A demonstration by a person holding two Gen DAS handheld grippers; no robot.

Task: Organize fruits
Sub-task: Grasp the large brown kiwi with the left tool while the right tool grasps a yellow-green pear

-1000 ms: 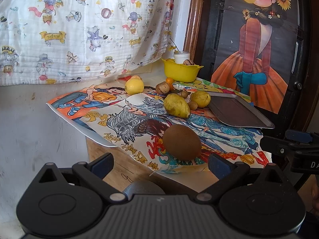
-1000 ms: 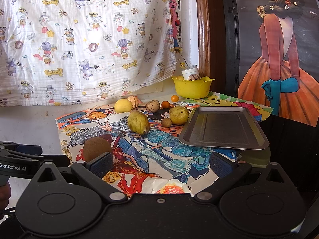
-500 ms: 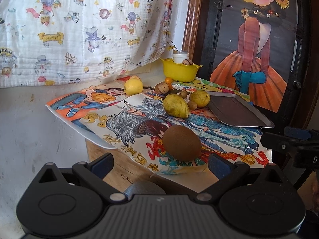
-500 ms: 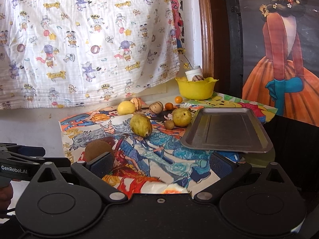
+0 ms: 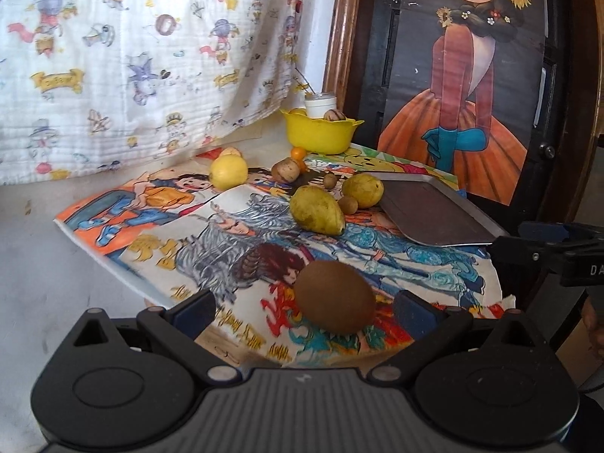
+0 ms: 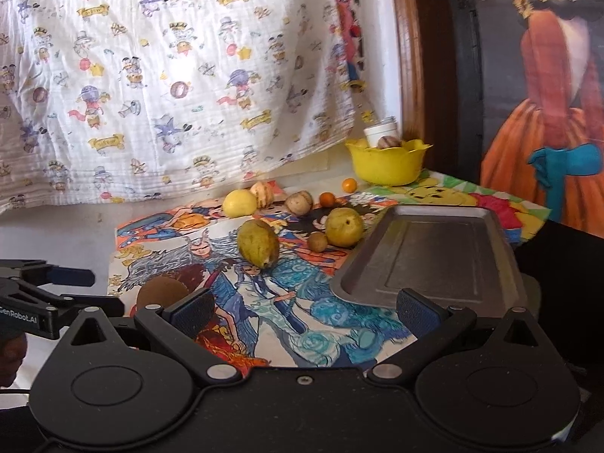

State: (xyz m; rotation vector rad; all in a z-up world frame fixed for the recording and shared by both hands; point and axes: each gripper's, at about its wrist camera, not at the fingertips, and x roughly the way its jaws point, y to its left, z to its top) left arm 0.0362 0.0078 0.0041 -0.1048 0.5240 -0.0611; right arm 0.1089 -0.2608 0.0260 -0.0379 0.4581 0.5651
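Kiwi (image 5: 335, 296) lies on the table's poster just ahead of my left tongs (image 5: 305, 307), between their wide-spread fingers, long axis crosswise. My right tongs (image 6: 305, 307), also wide and empty, face the tray (image 6: 434, 260); left is nearer.

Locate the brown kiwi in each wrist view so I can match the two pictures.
Left wrist: the brown kiwi lies low and centre on the poster, just ahead of the open fingers.
Right wrist: it sits low left, partly hidden behind the left finger's pad.
Shared landmark: the yellow bowl at the back of the table.
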